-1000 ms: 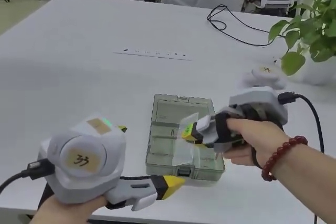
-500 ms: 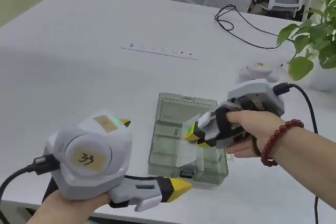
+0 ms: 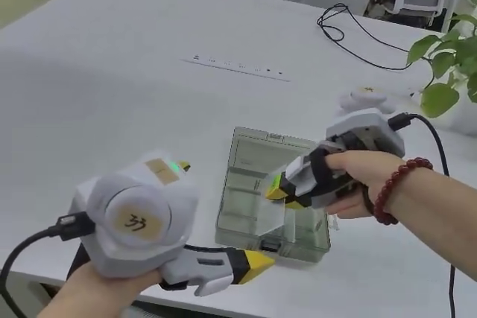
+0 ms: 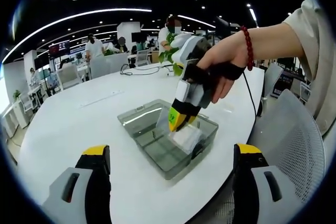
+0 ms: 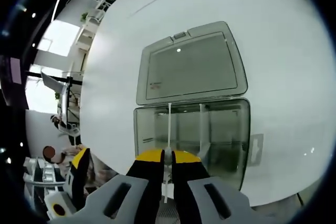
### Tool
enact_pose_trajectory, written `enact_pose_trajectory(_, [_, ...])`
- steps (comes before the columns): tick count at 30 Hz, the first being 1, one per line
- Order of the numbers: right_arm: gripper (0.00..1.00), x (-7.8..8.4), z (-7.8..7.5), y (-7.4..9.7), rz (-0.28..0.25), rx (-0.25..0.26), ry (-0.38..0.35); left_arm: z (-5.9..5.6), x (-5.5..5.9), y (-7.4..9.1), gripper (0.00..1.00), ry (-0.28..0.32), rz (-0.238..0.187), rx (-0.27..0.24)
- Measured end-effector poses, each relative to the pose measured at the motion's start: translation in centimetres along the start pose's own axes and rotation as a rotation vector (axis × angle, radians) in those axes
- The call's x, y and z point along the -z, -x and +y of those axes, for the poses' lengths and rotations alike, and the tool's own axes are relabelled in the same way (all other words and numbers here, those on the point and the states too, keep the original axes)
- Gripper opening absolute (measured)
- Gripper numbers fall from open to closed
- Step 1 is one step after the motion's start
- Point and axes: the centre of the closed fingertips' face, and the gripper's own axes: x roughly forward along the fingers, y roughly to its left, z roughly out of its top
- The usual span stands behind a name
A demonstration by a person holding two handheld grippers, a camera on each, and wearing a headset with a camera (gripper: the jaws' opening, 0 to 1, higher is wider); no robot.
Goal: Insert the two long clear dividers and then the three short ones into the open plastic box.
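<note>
Little has shifted against a second ago; the head view has slid, which is my head moving; my right gripper stays over the open plastic box, jaws clenched on a clear divider; my left gripper stays low at the lower left of the head view, jaws spread wide and holding nothing.

Box sits centre-right in the head view on the white table, its lid laid flat toward the top of the frame; the divider hangs from the jaw tips into the tray part.

Right gripper view: divider seen edge-on as a thin pale line running up from between the shut jaws, across the left half of the tray; whether its end touches the floor I cannot tell.

Left gripper view: box mid-frame, right gripper coming down on it from the upper right; red bead bracelet on that wrist.
</note>
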Motion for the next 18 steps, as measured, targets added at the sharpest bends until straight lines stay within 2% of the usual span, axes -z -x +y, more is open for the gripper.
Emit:
enact_pose_trajectory(3, [0.06,-0.4,-0.1,-0.5,0.008,0.004,0.005,0.2,-0.1,0.0,1.00,0.003,-0.004,-0.005])
enact_pose_trajectory(11, [0.06,0.1,0.1,-0.8,0.017,0.014,0.021,0.4,0.0,0.0,0.98,0.016,-0.005,-0.009])
enact_pose_trajectory(18, [0.06,-0.5,-0.2,-1.1,0.026,0.020,0.022,0.4,0.1,0.1,0.97,0.018,-0.005,-0.010])
